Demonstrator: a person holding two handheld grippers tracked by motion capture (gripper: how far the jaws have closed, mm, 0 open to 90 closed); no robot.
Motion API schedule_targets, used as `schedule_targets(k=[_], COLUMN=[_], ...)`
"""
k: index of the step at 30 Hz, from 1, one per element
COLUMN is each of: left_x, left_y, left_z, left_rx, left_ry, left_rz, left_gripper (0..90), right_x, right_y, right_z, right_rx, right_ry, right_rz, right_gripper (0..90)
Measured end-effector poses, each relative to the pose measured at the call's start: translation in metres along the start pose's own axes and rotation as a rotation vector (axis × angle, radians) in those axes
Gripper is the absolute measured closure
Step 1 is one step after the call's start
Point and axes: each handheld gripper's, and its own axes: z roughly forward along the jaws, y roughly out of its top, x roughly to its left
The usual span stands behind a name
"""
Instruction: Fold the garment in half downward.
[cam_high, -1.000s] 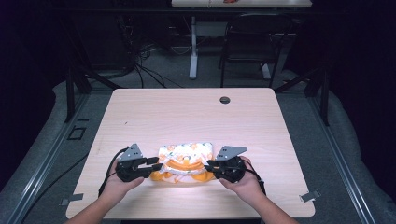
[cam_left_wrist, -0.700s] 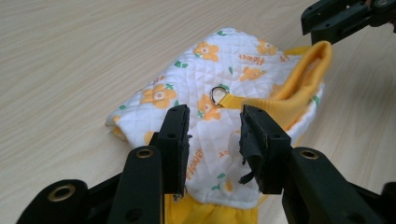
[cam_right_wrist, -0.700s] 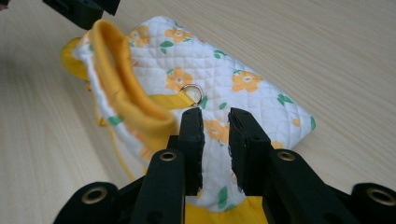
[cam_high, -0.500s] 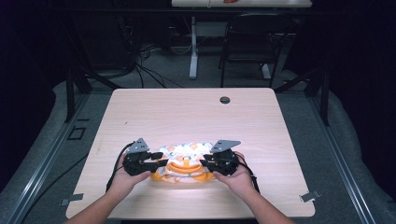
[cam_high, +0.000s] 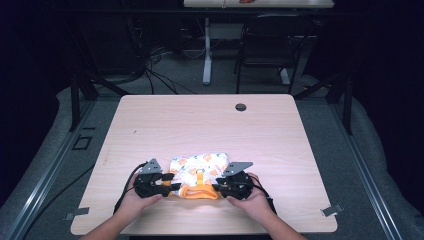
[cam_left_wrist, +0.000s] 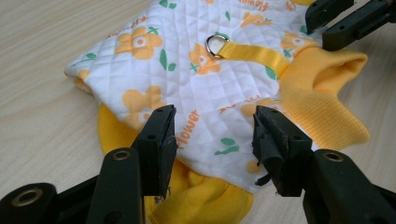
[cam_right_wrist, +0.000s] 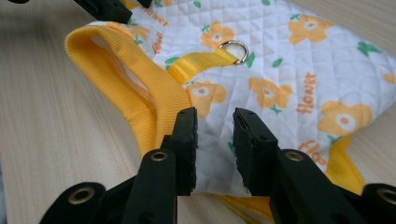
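One quilted floral garment (cam_high: 199, 172), one metal ring (cam_left_wrist: 215, 45), two grippers, one table (cam_high: 210, 125), one chair (cam_high: 265, 45)

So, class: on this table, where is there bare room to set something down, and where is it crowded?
Bare wood runs from the floral quilted garment back to the grommet hole, and out to both side edges of the table. The near middle is crowded: left gripper and right gripper flank the garment.
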Motion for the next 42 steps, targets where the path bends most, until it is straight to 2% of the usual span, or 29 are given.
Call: schedule_targets(k=[4,5,11,13,17,23,24,32,35,40,42], left_x=[-0.002,-0.003,-0.003,-0.004,-0.002,0.003,0.004,0.01,0.013,0.02,0.023], left_y=[-0.003,-0.004,-0.011,-0.012,-0.011,-0.009,-0.009,-0.006,-0.002,0.003,0.004], left_z=[0.002,0.002,0.004,0.005,0.007,0.009,0.009,0.013,0.014,0.018,0.019], left_rx=[0.003,0.006,0.005,0.007,0.006,0.008,0.005,-0.013,0.005,0.01,0.001], left_ry=[0.004,0.004,0.009,0.015,0.012,0.012,0.011,0.017,0.021,0.031,0.031], left_rz=[0.012,0.032,0.043,0.048,0.028,0.024,0.01,-0.013,-0.012,-0.036,-0.058], left_gripper=[46.4,46.2,46.1,46.1,46.4,47.1,47.3,48.2,49.9,52.1,52.7], right_x=[0.001,0.002,0.003,0.002,-0.001,-0.003,-0.003,-0.01,-0.014,-0.022,-0.025], right_y=[-0.006,-0.007,-0.011,-0.013,-0.014,-0.012,-0.012,-0.009,-0.006,-0.005,-0.004], right_z=[0.004,0.004,0.005,0.007,0.007,0.01,0.01,0.012,0.013,0.016,0.017], right_rx=[0.007,0.01,0.025,0.023,0.021,0.022,0.025,0.024,0.032,0.015,0.013], right_ry=[-0.005,-0.002,-0.007,-0.004,0.002,0.004,0.001,0.001,-0.005,-0.002,-0.007], right_rz=[-0.003,-0.006,-0.019,-0.004,0.016,0.037,0.041,0.064,0.062,0.09,0.095], right_gripper=[69.4,69.4,69.6,69.5,69.4,69.5,69.5,69.4,69.3,69.4,69.5])
